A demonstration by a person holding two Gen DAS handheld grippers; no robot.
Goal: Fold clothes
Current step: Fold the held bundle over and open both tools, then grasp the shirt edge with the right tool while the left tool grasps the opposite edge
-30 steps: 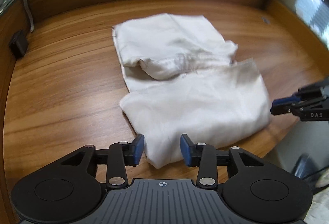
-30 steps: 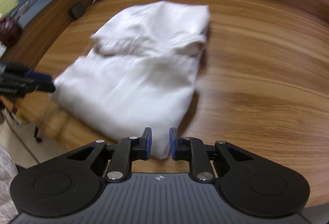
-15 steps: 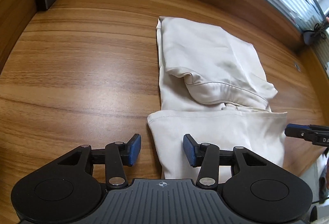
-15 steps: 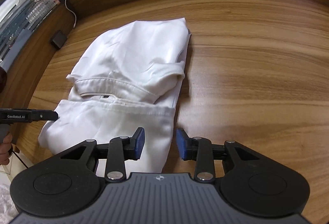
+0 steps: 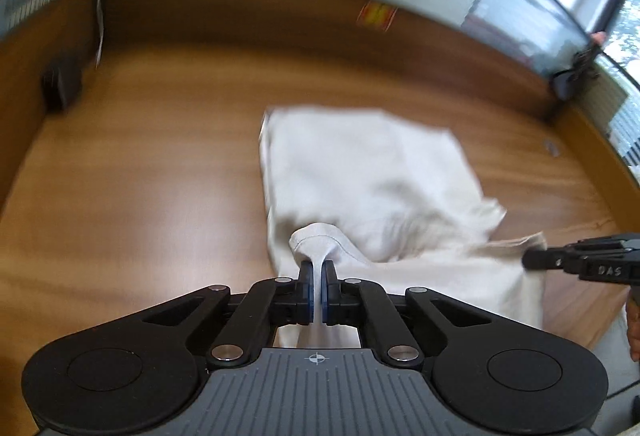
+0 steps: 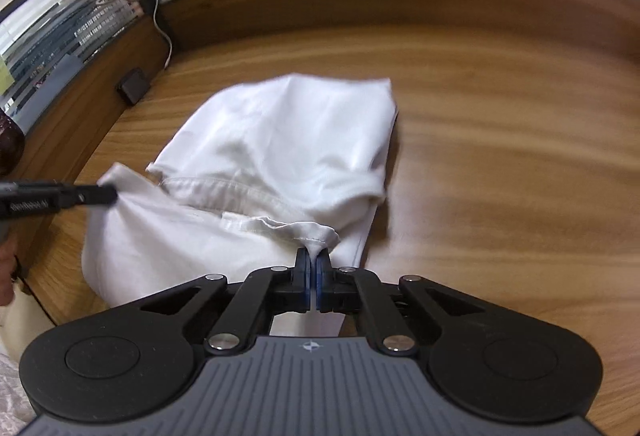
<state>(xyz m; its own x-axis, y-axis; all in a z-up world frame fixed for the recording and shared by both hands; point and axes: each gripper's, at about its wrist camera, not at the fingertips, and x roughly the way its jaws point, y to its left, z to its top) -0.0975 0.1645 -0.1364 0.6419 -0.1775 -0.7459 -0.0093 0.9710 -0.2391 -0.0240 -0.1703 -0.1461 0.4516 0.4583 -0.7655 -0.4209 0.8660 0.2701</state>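
My left gripper (image 5: 318,286) has its jaws pinched tight on a near corner of the white garment (image 5: 372,175), low over the surface. My right gripper (image 6: 312,282) is clamped likewise on the opposite near corner, both pointing toward the far side.

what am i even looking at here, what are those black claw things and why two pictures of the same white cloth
Those black claws are two hand-held grippers, one in each of a person's hands, each carrying a wide-angle camera that looks along its fingers. One picture comes from the left gripper, the other from the right gripper, so each gripper also appears at the edge of the other's view. A partly folded white fabric garment lies on a brown wooden table. Both grippers are shut, each pinching a near corner of the garment. The small black box at the table's back edge cannot be identified.
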